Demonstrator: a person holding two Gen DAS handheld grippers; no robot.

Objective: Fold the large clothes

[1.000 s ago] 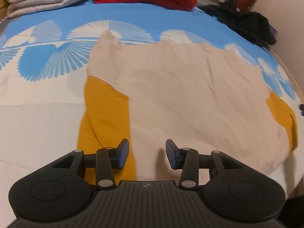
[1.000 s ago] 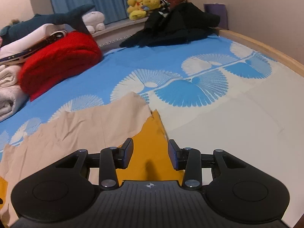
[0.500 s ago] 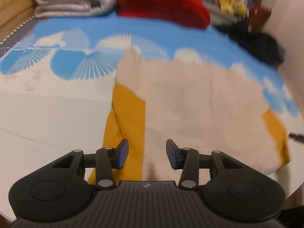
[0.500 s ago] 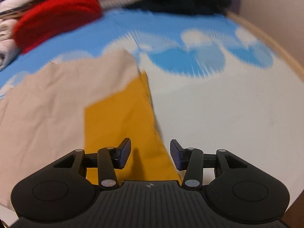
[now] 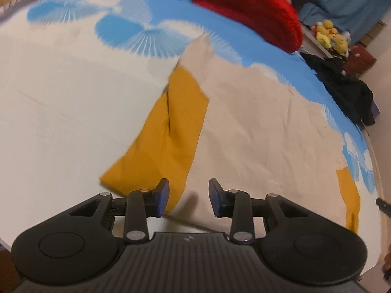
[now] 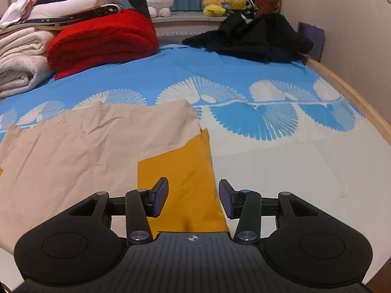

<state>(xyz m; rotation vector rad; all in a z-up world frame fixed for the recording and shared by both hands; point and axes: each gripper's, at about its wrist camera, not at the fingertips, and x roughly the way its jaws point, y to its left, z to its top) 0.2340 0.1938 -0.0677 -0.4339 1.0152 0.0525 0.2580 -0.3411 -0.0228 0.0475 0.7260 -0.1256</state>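
Beige-and-mustard garment [image 5: 256, 127] lying spread flat on the blue-and-white patterned bedsheet [image 6: 268, 112], beige side up, mustard panels showing at both side edges.

Left gripper [image 5: 188, 196] hovering over the near edge of the garment, jaws parted and having just been closing somewhat, with nothing pinched between them. Left pad sitting above the lower end of the mustard strip [image 5: 171, 131]; right pad over beige cloth; boundary between the two colours falling in the gap. No pad pressing on fabric as far as visible.

Right gripper [image 6: 193, 201] hanging over the garment's opposite mustard panel [image 6: 180, 171], jaws apart, gripping nothing. Panel running straight up through the gap between the fingers; outer edge of the garment lying just inside the right finger, bare sheet beyond it. Contact with the cloth not discernible.

Far side of the bed carrying a folded red blanket [image 6: 102, 41], a stack of white bedding [image 6: 22, 56], a heap of dark clothing [image 6: 254, 36] and yellow plush toys [image 6: 224, 1], all well apart from the garment.
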